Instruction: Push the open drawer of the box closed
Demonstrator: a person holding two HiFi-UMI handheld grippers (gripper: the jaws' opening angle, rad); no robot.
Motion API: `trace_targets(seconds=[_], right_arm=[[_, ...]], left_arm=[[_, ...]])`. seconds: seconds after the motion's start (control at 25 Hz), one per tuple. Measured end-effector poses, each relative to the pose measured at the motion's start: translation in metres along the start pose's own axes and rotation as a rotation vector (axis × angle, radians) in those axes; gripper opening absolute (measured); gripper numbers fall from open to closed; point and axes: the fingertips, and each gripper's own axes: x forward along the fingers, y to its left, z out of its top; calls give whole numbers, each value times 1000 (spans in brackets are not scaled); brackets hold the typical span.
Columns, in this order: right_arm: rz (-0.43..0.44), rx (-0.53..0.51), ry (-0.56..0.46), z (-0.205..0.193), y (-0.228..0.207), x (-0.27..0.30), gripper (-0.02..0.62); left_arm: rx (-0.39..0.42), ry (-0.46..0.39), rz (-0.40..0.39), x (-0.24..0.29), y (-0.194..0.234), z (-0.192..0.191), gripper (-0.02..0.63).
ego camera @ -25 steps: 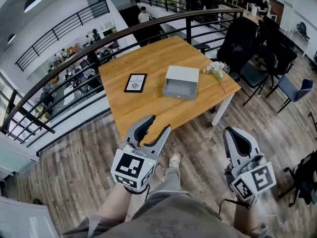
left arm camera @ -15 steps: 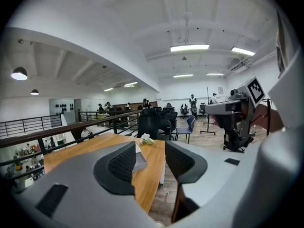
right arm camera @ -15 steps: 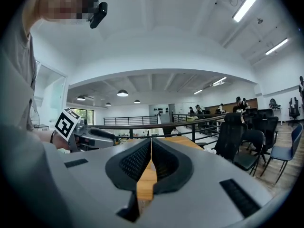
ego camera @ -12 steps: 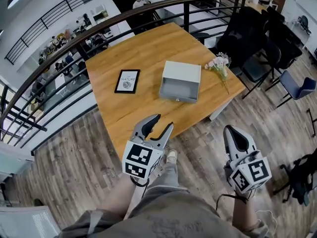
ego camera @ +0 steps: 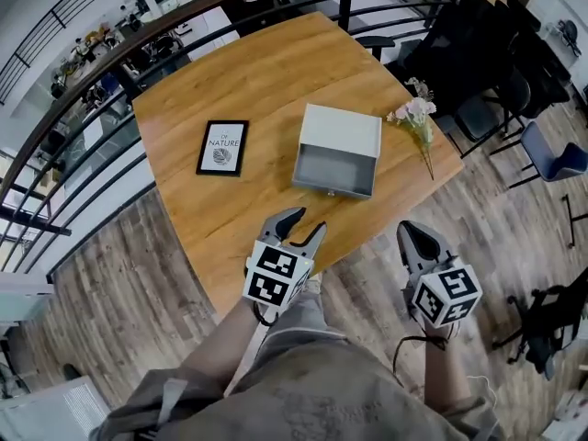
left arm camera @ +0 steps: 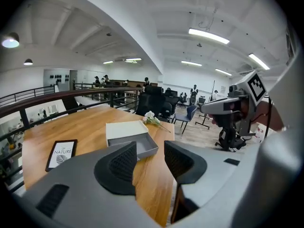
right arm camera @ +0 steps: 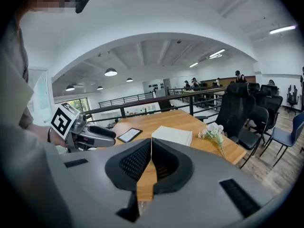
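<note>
My left gripper's [left arm camera: 150,151] jaws stand spread with nothing between them, having just eased in slightly. My right gripper's [right arm camera: 151,144] jaws are pressed together, empty. The left hovers over the table's [ego camera: 266,72] near edge, the right just off it above the floor [ego camera: 119,274]. The box [ego camera: 342,129] sits mid-table, apart from both, its drawer [ego camera: 333,171] pulled out towards me.

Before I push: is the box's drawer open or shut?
Open: the grey drawer juts out of the white box, its bare inside showing in the head view.
</note>
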Motion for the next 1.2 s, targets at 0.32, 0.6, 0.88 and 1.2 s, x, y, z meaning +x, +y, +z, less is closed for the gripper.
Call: trace_targets(seconds=[0.32,0.6,0.88,1.2], right_arm=[[14,78,127,-27,-16,67,32],[45,85,192,-46,-24,104,32],[44,72,273,-70,-49,119,32],[87,83,314,-84,-69,134,32]], left_arm=[[6,148,-59,49,29,-32,198],[-7,202,-67,80,43,-49,181],[-43,276,-64,104,45,-71,172],[-134,334,-28,139,50,-100,173]])
